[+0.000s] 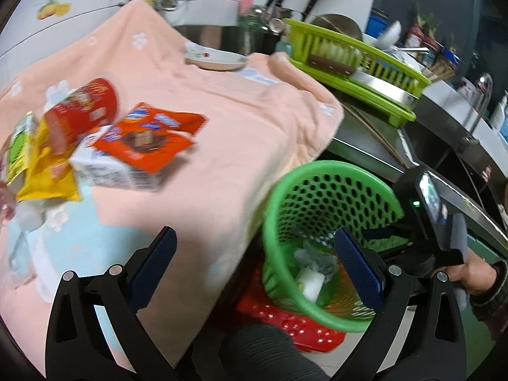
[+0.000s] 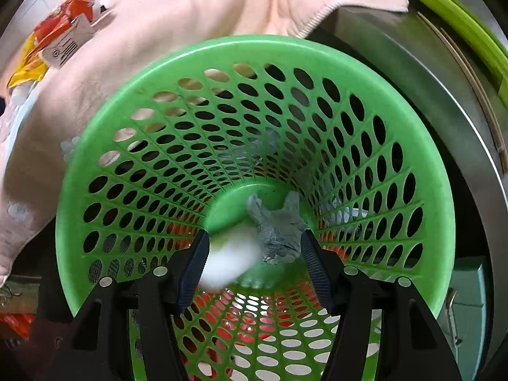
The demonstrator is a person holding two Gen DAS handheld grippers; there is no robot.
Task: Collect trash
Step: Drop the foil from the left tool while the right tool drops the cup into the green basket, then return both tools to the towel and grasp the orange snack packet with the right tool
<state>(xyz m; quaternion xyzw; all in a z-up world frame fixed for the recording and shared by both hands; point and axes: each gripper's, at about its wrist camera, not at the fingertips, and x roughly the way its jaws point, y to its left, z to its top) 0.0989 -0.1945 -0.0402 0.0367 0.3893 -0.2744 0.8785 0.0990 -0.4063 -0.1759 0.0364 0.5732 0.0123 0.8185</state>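
My left gripper [image 1: 254, 241] hangs wide open with nothing between its fingers, over the table edge beside a green perforated basket [image 1: 320, 174]. On the pink towel [image 1: 222, 111] at the left lie a red cup [image 1: 85, 104], an orange wrapper [image 1: 152, 136], a white carton [image 1: 111, 171] and a yellow packet [image 1: 47, 171]. My right gripper [image 2: 254, 254] points down inside the basket [image 2: 127, 146]. A blurred white piece [image 2: 228, 263] is between its fingers, next to the left pad and apart from the right one. Crumpled grey paper [image 2: 276, 225] lies on the basket's bottom.
A red perforated crate [image 1: 285, 320] lies under the basket. A plate [image 1: 216, 58] sits at the towel's far edge, with a lime dish rack [image 1: 358, 63] beyond on a steel counter [image 2: 412, 73]. A person's hand [image 1: 473, 273] is at the right.
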